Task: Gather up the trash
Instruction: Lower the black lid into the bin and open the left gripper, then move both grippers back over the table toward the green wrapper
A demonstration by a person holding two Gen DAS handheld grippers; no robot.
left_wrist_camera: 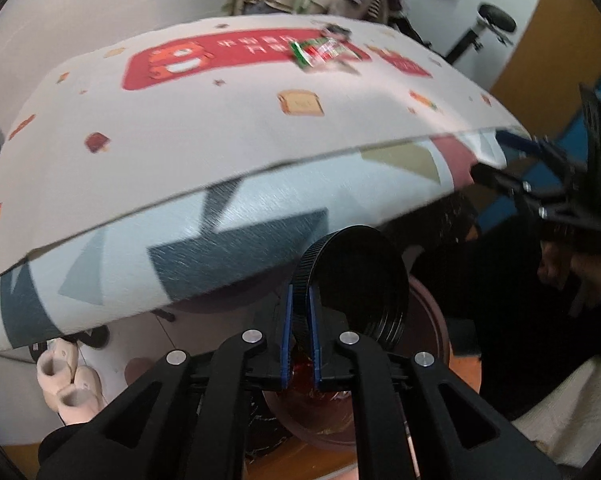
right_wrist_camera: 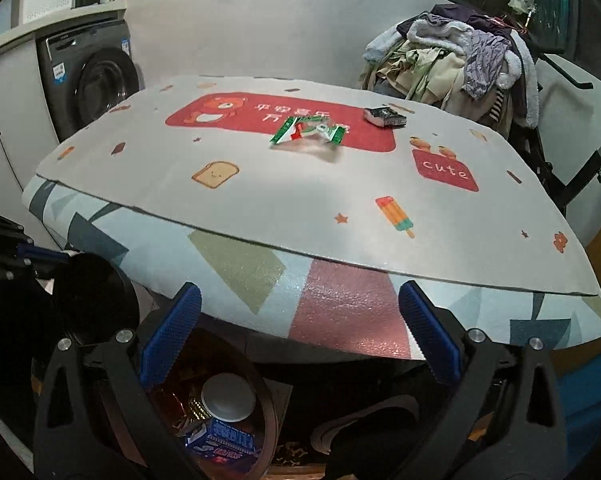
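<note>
I'm looking over a table (right_wrist_camera: 260, 200) under a printed mat. On the mat's red panel lies a green wrapper (right_wrist_camera: 306, 133), and just right of it a dark packet (right_wrist_camera: 383, 116). Below the table's near edge, my left gripper (left_wrist_camera: 300, 320) pinches the ribbed rim of a black lid (left_wrist_camera: 360, 280) above the bin (right_wrist_camera: 268, 420), which already holds a carton (right_wrist_camera: 224, 442). My right gripper (right_wrist_camera: 300, 340) gapes wide and empty, just short of that edge.

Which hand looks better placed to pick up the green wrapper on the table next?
Right. The right gripper faces the green wrapper with open, empty jaws, while the left gripper is shut on a black lid over the bin.
</note>
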